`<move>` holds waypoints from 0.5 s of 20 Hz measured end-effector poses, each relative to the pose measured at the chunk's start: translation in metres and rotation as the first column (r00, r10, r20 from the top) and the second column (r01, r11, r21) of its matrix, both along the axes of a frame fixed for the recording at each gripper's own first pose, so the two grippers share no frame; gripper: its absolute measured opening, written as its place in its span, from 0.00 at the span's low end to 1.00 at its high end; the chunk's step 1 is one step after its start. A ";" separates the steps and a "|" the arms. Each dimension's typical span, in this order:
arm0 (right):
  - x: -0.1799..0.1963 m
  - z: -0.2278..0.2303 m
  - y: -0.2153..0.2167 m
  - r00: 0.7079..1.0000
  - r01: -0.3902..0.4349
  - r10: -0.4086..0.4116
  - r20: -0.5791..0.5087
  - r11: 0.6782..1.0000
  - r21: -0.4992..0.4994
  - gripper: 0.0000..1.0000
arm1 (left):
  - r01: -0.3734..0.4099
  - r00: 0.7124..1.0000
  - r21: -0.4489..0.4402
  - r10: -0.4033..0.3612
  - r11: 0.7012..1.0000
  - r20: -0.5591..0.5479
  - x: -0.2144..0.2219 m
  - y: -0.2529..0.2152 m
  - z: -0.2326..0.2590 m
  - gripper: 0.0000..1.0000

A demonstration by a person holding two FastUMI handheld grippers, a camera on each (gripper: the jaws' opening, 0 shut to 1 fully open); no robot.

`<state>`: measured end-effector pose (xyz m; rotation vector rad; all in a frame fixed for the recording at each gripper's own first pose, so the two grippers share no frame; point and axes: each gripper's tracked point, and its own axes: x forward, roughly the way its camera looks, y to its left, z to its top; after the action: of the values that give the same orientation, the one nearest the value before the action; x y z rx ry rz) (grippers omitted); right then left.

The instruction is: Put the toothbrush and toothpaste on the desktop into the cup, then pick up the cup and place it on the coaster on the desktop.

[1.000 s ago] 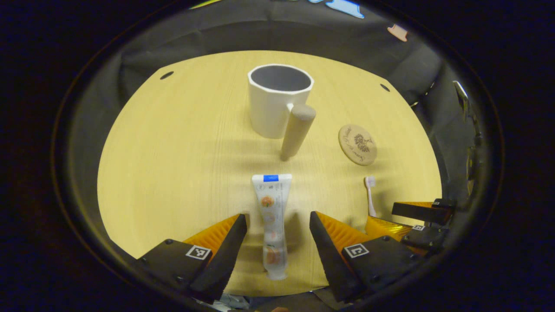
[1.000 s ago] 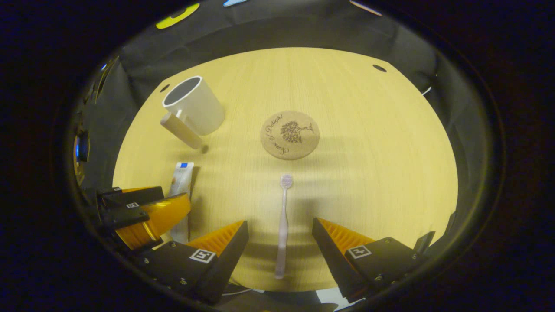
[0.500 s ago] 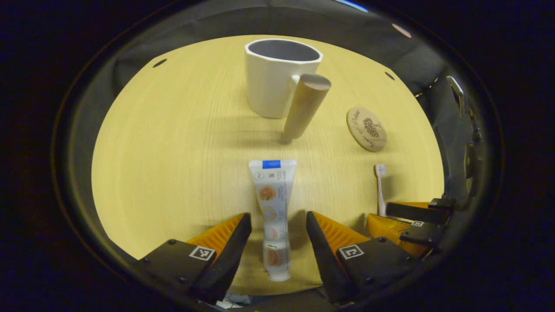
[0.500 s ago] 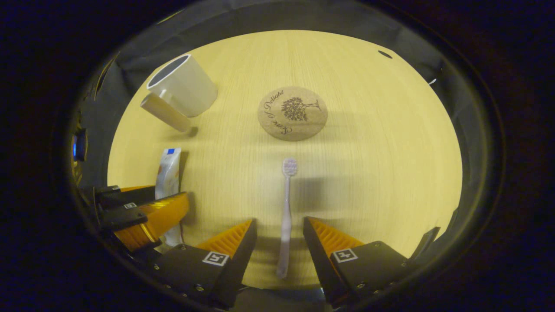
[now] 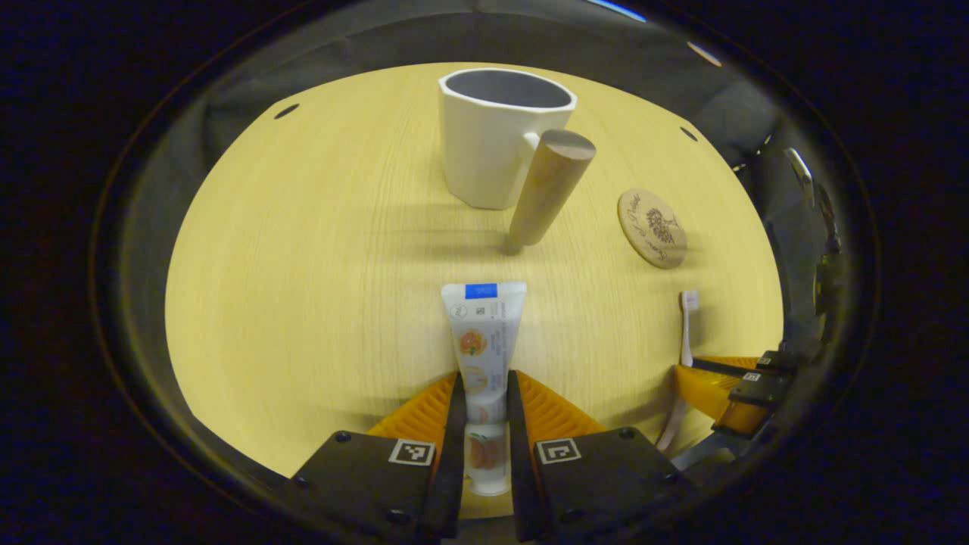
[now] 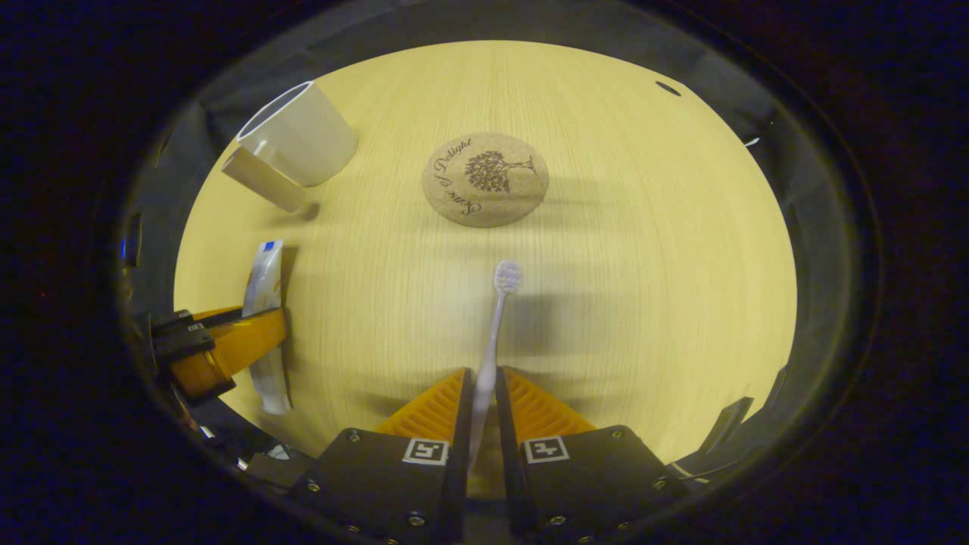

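White toothpaste (image 5: 481,356) tube, blue-banded, clamped in left tongs (image 5: 482,412).

White toothpaste tube (image 5: 480,337), pale toothbrush (image 6: 493,325), empty white cup (image 5: 496,136) (upright), cork coaster (image 6: 484,179) on desktop (image 6: 643,250).

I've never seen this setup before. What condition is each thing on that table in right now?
White cup with wooden handle: upright, empty.
Toothpaste tube: flat, clamped by left gripper.
Pale toothbrush: clamped by right gripper.
Round cork coaster: flat, bare.
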<state>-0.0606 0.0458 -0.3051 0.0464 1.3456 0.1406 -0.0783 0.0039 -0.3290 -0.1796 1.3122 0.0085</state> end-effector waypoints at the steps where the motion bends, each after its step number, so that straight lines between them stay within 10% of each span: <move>1: -0.001 0.000 0.000 1.000 -0.014 0.014 0.007 1.000 -0.004 0.23 | 0.014 1.000 0.003 -0.014 1.000 0.005 0.001 0.000 0.001 0.35; 10: 0.003 0.003 0.001 0.991 -0.055 0.054 0.126 0.999 0.001 0.05 | 0.017 0.997 -0.019 -0.015 1.000 0.079 0.001 0.001 0.007 0.19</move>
<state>-0.0579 0.0469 -0.3022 0.0049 1.2214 0.1898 -0.0769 0.0052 -0.3224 -0.1849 1.2355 -0.0250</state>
